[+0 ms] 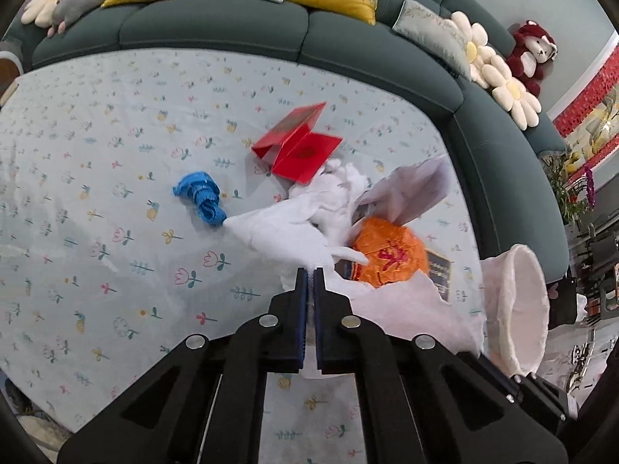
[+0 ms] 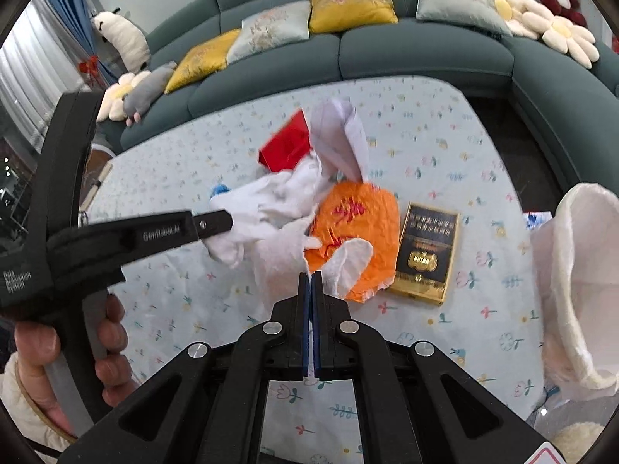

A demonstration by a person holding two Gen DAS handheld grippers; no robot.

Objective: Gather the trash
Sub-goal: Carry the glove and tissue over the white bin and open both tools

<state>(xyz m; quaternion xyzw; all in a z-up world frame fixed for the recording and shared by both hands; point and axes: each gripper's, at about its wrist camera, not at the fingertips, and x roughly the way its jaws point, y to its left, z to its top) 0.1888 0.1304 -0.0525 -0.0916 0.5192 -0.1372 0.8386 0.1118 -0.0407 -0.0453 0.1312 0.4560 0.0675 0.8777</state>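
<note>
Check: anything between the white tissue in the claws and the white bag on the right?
Nothing upright. The white tissue is pinched by the left claw and right claw. Between it and the white bag, only the orange wrapper and black-and-gold box lie flat on the table.

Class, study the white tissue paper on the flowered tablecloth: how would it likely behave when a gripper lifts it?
The white tissue paper looks crumpled and thin, so it would probably flop and trail. It seems light for its bulk. One torn flap is pinched in the right gripper, so it may tear further if pulled hard while draped over the orange wrapper.
</note>
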